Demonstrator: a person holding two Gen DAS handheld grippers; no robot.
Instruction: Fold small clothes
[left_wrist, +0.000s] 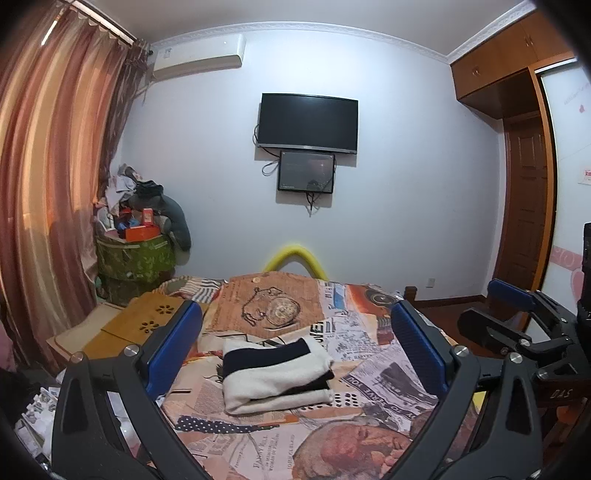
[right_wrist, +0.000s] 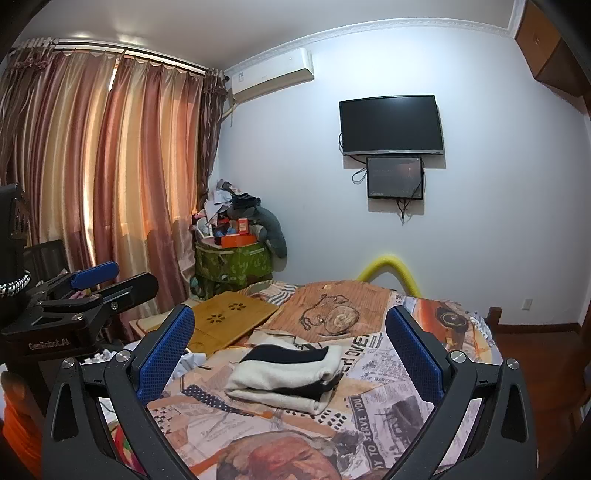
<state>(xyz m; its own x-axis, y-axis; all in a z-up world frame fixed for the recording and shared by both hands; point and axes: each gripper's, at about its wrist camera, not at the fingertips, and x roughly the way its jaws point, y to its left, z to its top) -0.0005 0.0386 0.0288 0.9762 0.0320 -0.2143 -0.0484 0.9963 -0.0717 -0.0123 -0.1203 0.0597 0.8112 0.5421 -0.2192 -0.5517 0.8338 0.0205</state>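
A folded cream and navy striped garment (left_wrist: 277, 373) (right_wrist: 288, 373) lies as a compact stack on the newspaper-print bed cover (left_wrist: 369, 354) (right_wrist: 388, 398). My left gripper (left_wrist: 295, 308) is open, hovering just short of the garment with its blue pads spread either side and nothing between them. My right gripper (right_wrist: 290, 314) is open too, empty and held short of the stack. Each gripper shows in the other's view: the right gripper (left_wrist: 478, 304) at the right edge, the left gripper (right_wrist: 135, 275) at the left edge. Neither touches the cloth.
A wooden lap desk (left_wrist: 147, 321) (right_wrist: 229, 314) with flower cut-outs lies on the bed's far left. A green bin (left_wrist: 136, 254) piled with clutter stands by the curtains (right_wrist: 110, 166). A yellow foam tube (left_wrist: 295, 254) arches at the bed's foot. A TV (left_wrist: 306, 122) hangs on the wall.
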